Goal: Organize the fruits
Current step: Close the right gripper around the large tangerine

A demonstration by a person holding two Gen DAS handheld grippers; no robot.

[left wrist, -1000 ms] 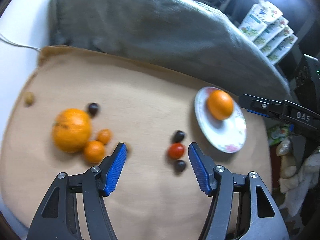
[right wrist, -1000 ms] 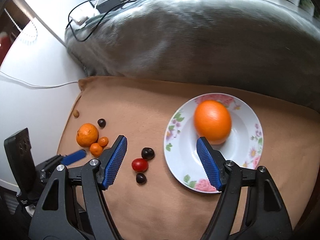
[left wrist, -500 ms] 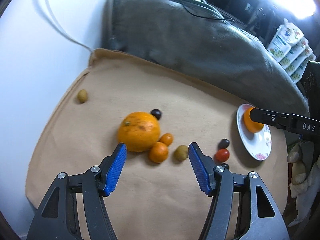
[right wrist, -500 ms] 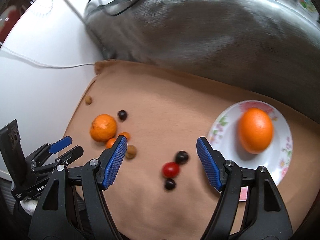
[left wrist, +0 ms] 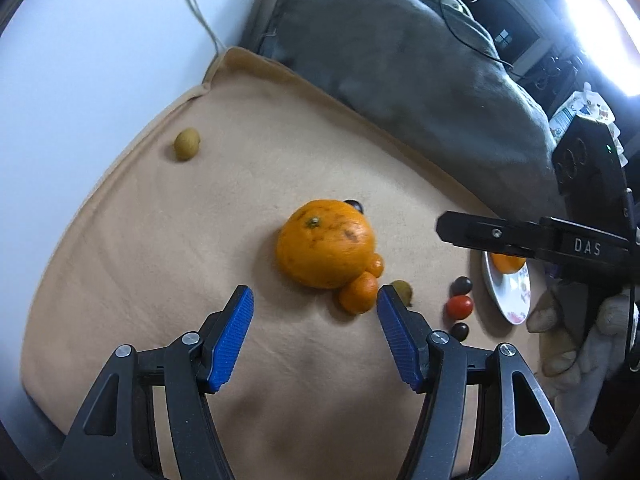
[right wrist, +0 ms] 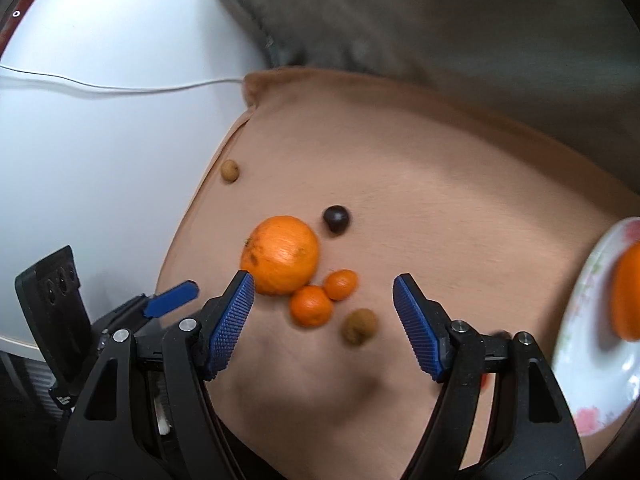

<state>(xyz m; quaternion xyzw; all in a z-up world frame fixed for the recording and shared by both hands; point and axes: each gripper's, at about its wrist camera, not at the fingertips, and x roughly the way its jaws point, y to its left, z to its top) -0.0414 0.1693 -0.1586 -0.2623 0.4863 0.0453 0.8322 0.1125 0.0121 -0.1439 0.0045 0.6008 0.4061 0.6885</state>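
Both claws are held open and empty above the tan cloth [left wrist: 132, 264], presumably so that a fruit can be chosen before any grip is made. Just ahead of the left gripper [left wrist: 314, 330] the large orange [left wrist: 326, 246] is seen, with a small orange [left wrist: 358, 292] touching it close to the right pad. Between the pads of the right gripper [right wrist: 324, 320] and slightly beyond, two small oranges and a brown fruit [right wrist: 359, 326] are framed. Far to its right, the plate [right wrist: 592, 364] is found, already bearing one orange [right wrist: 626, 294], so it is judged to be the collecting place.
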